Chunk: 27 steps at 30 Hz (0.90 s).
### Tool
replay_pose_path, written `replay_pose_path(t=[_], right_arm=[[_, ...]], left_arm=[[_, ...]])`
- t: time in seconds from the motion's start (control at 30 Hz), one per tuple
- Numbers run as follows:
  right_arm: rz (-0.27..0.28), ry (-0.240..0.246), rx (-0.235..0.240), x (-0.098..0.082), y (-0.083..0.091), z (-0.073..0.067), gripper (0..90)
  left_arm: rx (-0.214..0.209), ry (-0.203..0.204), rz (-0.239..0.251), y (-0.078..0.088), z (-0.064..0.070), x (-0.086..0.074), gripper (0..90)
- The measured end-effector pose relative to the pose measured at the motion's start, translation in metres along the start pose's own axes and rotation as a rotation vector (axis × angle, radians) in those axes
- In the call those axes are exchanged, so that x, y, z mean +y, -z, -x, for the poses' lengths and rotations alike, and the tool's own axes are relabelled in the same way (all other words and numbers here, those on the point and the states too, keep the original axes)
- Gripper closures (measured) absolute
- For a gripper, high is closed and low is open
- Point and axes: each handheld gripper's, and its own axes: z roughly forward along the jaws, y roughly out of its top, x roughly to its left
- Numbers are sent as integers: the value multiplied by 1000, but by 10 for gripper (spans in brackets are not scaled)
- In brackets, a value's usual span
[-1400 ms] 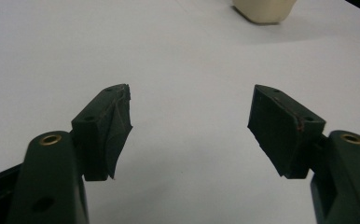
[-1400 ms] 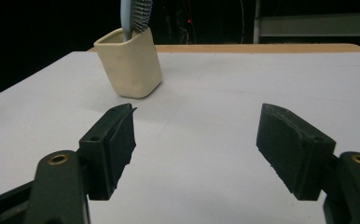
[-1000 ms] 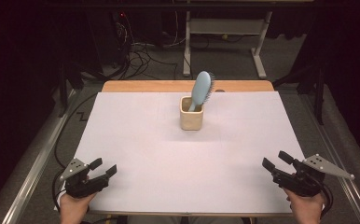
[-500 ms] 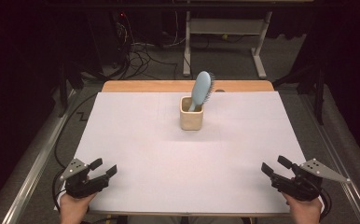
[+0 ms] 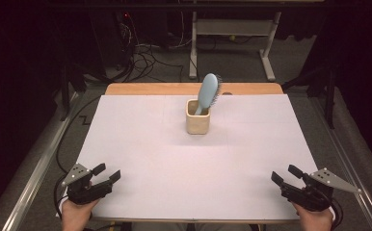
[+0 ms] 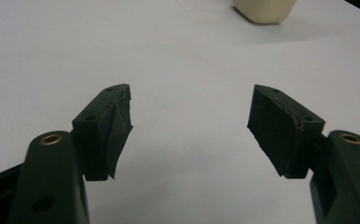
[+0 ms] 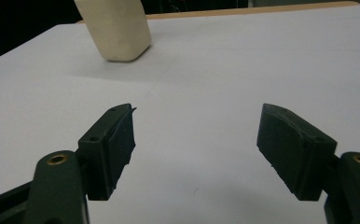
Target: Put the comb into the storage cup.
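**Hairbrush in cup: handling assessment**

The blue hairbrush (image 5: pixel 208 92) stands handle-down in the cream cup (image 5: pixel 197 118), near the middle of the bench's far edge, its head leaning right. It is judged light and rigid, the smooth back probably slippery; the exposed neck below the head is the best hold, clear of the bristles. The cup looks light and may tip or lift along. The white bench (image 5: pixel 140 159) carries nothing else. The left hand-held gripper (image 5: pixel 106 172) and right hand-held gripper (image 5: pixel 285 173) sit at the near corners, jaws apart, empty, well away.

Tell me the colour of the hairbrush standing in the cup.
Light blue hairbrush, with dark bristles along one side; the cup is cream. It shows best in the high view.
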Motion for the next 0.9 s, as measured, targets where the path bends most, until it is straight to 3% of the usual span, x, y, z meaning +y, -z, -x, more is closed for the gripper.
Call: replay_pose_path(t=[0.9], right_arm=[[-25, -20, -44, -16, 3, 9, 271]], left_arm=[[-2, 2, -13, -2, -1, -1, 308]])
